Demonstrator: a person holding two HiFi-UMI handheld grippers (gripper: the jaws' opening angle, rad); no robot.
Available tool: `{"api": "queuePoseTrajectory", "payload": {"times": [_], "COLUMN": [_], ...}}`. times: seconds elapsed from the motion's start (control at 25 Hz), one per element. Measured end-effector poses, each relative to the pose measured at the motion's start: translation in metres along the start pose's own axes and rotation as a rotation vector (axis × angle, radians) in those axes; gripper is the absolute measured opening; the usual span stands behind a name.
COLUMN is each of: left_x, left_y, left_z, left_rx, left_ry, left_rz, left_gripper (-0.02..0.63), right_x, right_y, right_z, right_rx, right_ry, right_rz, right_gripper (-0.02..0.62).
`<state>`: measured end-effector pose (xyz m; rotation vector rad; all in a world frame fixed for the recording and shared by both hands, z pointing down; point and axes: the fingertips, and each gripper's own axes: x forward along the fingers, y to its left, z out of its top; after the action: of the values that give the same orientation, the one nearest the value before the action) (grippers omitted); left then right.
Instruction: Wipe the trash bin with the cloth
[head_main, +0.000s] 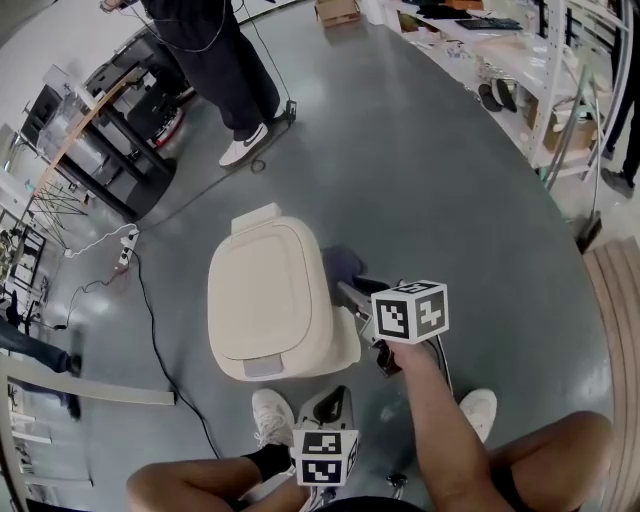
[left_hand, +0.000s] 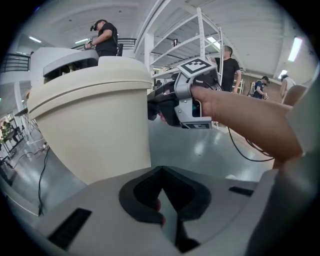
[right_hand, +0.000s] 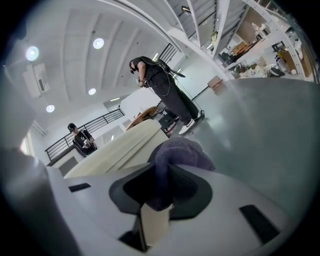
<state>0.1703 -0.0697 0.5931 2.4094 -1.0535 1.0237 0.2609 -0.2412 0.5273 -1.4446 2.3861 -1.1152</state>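
Observation:
The cream trash bin (head_main: 265, 300) stands on the grey floor with its lid down, seen from above in the head view. My right gripper (head_main: 352, 296) is shut on a purple cloth (head_main: 343, 264) and holds it at the bin's right side. In the right gripper view the cloth (right_hand: 177, 152) bulges out past the jaws, with the bin (right_hand: 120, 150) just to its left. My left gripper (head_main: 330, 402) hangs near the bin's front corner, shut and holding nothing. The left gripper view shows the bin wall (left_hand: 95, 120) close at the left and the right gripper (left_hand: 172, 105) beside it.
A person (head_main: 215, 60) stands beyond the bin, near a black cart (head_main: 110, 140). A black cable (head_main: 150, 310) and a power strip (head_main: 127, 250) lie on the floor to the left. Shelving (head_main: 520, 60) fills the top right. My own shoes (head_main: 270, 415) are just in front of the bin.

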Motion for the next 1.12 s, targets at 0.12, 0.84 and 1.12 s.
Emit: {"api": "queuePoseTrajectory", "payload": {"times": [0.12,0.84,1.12], "left_x": [0.004,0.024,0.029], "left_y": [0.001,0.006,0.0], "left_z": [-0.004,-0.023,-0.038], "left_rx": [-0.005,-0.021,-0.042], "left_ry": [0.012,0.055,0.093], "left_rz": [-0.003,-0.017,-0.049], "left_gripper": [0.0,0.0,0.0], "right_x": [0.006,0.042,0.058], "right_y": [-0.007,-0.08,-0.111], "right_z": [-0.008,-0.088,-0.121], "right_rx": [-0.003,-0.033,0.013], "right_ry": [0.028,0.151,0.203], "right_rz": [-0.01,-0.21,-0.281], "right_gripper": [0.075,0.075,0.075]}}
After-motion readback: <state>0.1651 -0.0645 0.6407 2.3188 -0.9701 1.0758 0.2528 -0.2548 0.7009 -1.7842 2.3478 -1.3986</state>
